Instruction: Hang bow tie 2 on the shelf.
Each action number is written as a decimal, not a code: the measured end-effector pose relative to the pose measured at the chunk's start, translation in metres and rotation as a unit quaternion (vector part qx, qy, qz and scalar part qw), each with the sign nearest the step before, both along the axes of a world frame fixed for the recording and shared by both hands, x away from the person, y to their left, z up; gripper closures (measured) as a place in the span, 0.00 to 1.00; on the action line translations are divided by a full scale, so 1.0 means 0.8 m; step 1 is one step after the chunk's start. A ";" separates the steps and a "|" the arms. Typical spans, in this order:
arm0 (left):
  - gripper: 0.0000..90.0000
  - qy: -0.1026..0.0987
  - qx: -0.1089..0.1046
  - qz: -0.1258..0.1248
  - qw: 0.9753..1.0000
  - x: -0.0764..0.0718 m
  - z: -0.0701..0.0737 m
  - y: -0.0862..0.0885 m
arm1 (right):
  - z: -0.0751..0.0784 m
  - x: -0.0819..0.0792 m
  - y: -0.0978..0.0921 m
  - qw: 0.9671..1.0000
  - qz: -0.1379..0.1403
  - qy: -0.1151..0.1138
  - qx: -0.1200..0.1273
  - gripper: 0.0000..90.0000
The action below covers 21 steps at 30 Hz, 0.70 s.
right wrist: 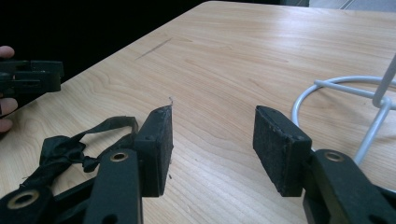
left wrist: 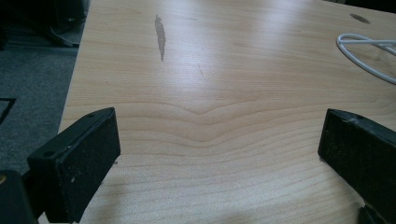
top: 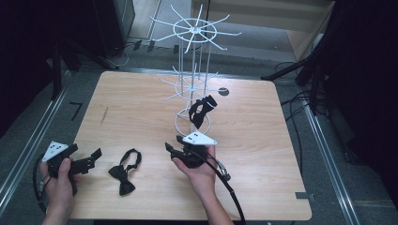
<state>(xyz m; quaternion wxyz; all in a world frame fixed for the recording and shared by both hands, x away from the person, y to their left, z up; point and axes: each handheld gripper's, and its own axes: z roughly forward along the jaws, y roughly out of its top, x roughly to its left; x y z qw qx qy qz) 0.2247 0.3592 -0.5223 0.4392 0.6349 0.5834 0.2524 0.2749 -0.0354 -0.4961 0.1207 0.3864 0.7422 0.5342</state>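
Note:
A black bow tie (top: pixel 125 171) lies flat on the wooden table (top: pixel 141 108) between my two grippers. A second black bow tie (top: pixel 202 110) hangs on a low hook of the white wire rack (top: pixel 193 56). My left gripper (top: pixel 89 157) sits at the table's near left, open, with bare wood between its jaws (left wrist: pixel 219 135). My right gripper (top: pixel 174 144) is open just in front of the rack's base ring (right wrist: pixel 327 88) and holds nothing (right wrist: pixel 212 135). In the right gripper view the lying bow tie (right wrist: pixel 70 149) shows beside the left jaw.
The rack's base ring (left wrist: pixel 369 53) stands right of centre on the table. A round dark hole (top: pixel 223 91) marks the tabletop behind the rack. Dark stands and cables surround the table on the floor. In the right gripper view, the left gripper (right wrist: pixel 28 77) shows far left.

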 end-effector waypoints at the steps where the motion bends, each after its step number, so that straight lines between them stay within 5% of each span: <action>1: 0.00 0.000 0.000 0.000 1.000 0.000 0.000 0.000 | 0.000 0.000 0.001 1.000 0.000 0.001 0.000 0.54; 21: 0.00 0.000 0.000 0.000 1.000 0.000 0.000 0.000 | -0.011 0.001 0.025 1.000 0.012 0.011 -0.007 0.54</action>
